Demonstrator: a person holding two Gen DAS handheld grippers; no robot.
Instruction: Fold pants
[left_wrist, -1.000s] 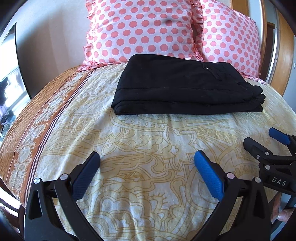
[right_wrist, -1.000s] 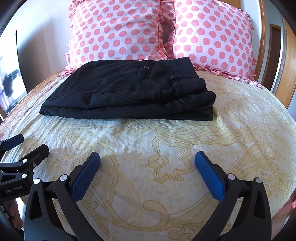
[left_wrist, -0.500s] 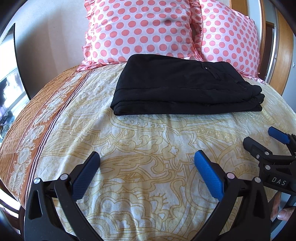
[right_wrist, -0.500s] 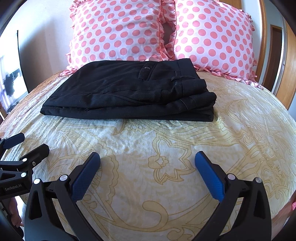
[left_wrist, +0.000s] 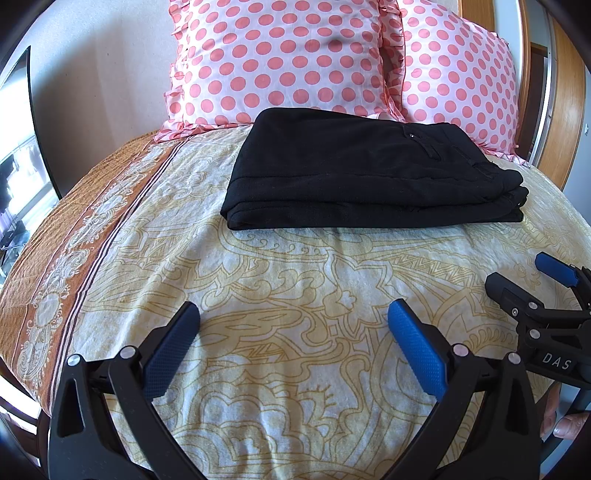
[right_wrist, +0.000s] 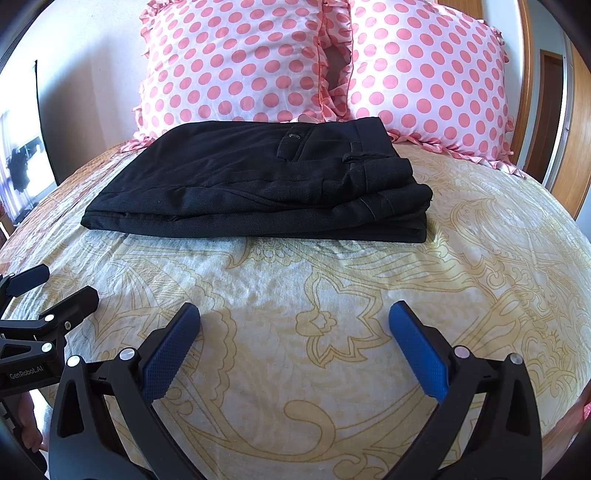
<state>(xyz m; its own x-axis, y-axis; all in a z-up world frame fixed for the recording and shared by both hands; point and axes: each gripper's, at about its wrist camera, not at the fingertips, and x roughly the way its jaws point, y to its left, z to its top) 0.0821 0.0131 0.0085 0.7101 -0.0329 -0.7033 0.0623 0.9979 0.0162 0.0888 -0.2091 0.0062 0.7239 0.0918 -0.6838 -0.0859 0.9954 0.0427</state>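
Observation:
Black pants (left_wrist: 365, 173) (right_wrist: 266, 188) lie folded into a flat rectangular stack on the bed, just in front of the pillows, waistband and back pocket on top at the right. My left gripper (left_wrist: 293, 317) hovers open over the bedspread well short of the pants, nothing between its blue pads. My right gripper (right_wrist: 295, 317) is open too, equally far back and empty. Each gripper shows in the other's view: the right gripper (left_wrist: 524, 280) at the right edge, the left gripper (right_wrist: 55, 288) at the left edge.
Two pink polka-dot pillows (left_wrist: 280, 62) (right_wrist: 424, 77) lean against the wall behind the pants. The cream and gold patterned bedspread (left_wrist: 295, 266) has an orange border (left_wrist: 74, 229) along its left side. A wooden door frame (right_wrist: 576, 147) stands at the right.
The pants lie as before. Both grippers stay open and have drifted only very slightly.

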